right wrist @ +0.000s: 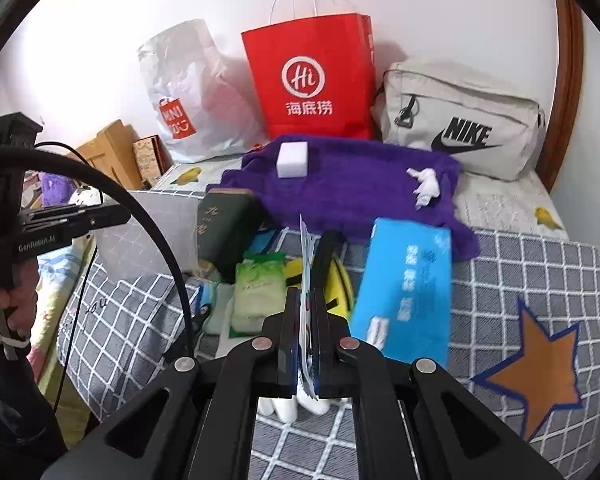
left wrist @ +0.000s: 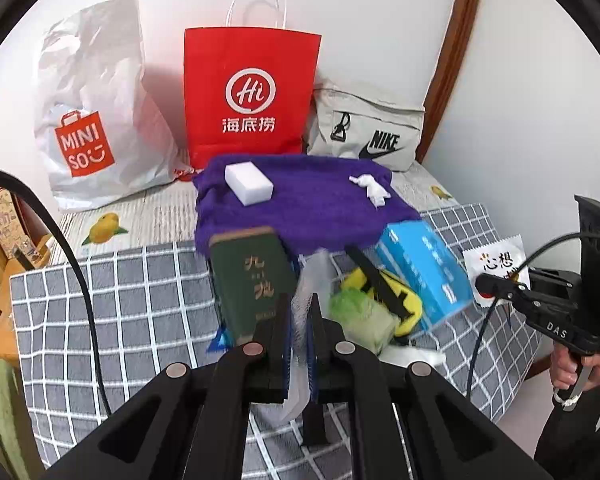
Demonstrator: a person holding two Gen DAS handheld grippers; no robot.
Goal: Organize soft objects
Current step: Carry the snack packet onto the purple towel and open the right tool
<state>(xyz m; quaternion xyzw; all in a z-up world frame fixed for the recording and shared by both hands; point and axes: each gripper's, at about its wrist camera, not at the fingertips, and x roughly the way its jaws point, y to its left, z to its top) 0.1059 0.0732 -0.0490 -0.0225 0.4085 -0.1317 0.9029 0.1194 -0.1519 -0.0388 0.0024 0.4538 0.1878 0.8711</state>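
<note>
checked bedspread (left wrist: 120, 300), white wall (left wrist: 380, 20)

Fuzzy purple cloth towel (left wrist: 300, 204); glossy red paper bag (left wrist: 250, 96)

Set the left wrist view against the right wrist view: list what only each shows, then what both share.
Only the left wrist view: a white packet with black characters at the right, the right gripper's body, and the left gripper shut on a thin translucent plastic wrapper.

Only the right wrist view: an orange star patch on the grey checked blanket, and the right gripper shut on a flat printed packet.

Both: red paper bag, purple fuzzy cloth, white foam block, dark green book, blue tissue pack.
</note>
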